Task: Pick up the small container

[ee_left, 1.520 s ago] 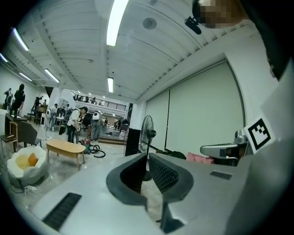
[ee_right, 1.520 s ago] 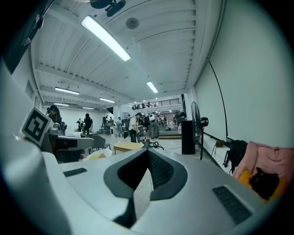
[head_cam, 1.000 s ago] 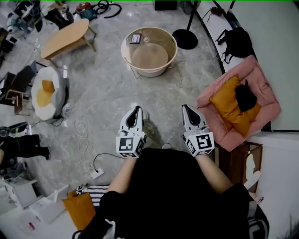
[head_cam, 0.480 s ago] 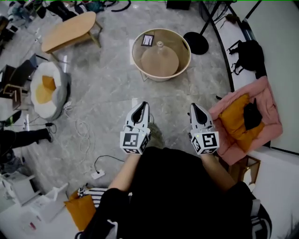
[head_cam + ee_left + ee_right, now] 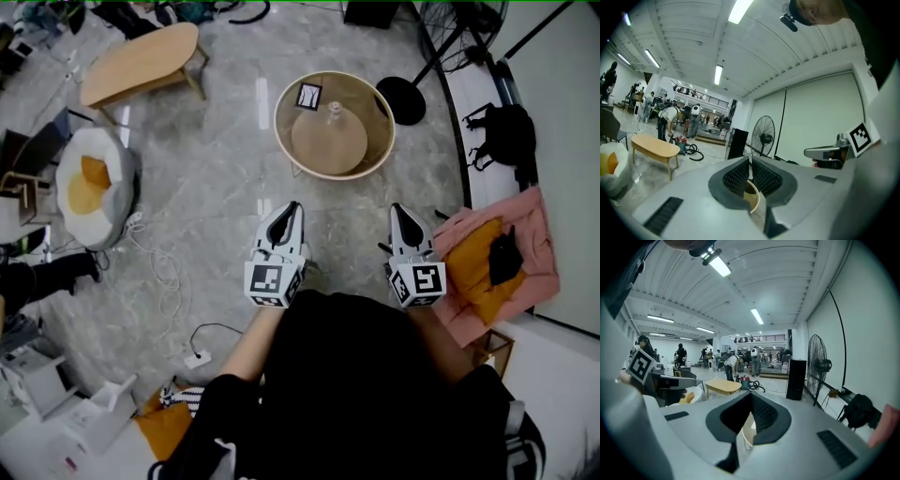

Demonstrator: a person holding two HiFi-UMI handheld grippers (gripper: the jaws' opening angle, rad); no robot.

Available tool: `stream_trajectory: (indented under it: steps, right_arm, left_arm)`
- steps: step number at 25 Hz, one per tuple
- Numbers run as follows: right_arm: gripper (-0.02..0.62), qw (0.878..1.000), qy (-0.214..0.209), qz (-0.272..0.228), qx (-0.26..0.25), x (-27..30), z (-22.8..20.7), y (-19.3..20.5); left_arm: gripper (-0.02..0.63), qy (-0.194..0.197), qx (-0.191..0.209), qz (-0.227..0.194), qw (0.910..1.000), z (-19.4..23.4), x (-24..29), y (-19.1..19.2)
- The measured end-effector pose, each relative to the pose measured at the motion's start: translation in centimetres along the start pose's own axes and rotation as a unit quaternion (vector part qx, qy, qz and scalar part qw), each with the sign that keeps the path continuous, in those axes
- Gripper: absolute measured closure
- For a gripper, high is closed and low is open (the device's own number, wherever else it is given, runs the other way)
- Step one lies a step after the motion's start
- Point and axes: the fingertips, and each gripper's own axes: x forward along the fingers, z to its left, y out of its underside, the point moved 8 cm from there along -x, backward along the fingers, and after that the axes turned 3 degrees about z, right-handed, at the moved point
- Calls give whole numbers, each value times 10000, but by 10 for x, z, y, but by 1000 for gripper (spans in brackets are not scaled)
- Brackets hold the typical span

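The small container (image 5: 334,111), a little pale jar with a knob top, stands on a round cream table with a raised rim (image 5: 380,142), next to a black-and-white marker card (image 5: 308,95). Both grippers are held level in front of the person, well short of that table. My left gripper (image 5: 292,208) is shut with nothing in it, and my right gripper (image 5: 401,210) is shut and empty too. In the left gripper view the shut jaws (image 5: 750,161) point at the table's rim (image 5: 753,199). The right gripper view shows the same past its own tips (image 5: 751,394).
A low wooden table (image 5: 141,61) stands at the far left. A white seat with an orange cushion (image 5: 89,183) is on the left. Cables (image 5: 164,267) trail over the marble floor. At right lie a pink bed with an orange pillow (image 5: 497,262), a black bag (image 5: 511,131) and a stand's base (image 5: 403,100).
The person has walked forward: the round table with the container sits closer and more central in the head view. Both grippers stay shut and side by side.
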Motion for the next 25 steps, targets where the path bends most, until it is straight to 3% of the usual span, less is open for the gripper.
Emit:
stream_trajectory:
  steps: [7,12,19,25]
  right_arm:
    - [578,9999,50,69,-106,70,14,-19]
    - [578,9998,79,126,-116,88,22,-23]
    - [578,9994,59,236,-261,100,11,-25]
    - [578,9993,-267,204,-183,126,2,-29]
  left_arm:
    - [571,139,-102,-23,9998,76,41,-19]
    - [571,163,15,19,9999,112,55,-23]
    - [571,145,-41,2,9999,110,67,-20]
    - [571,-104,-107,44,9999,111,77,-18]
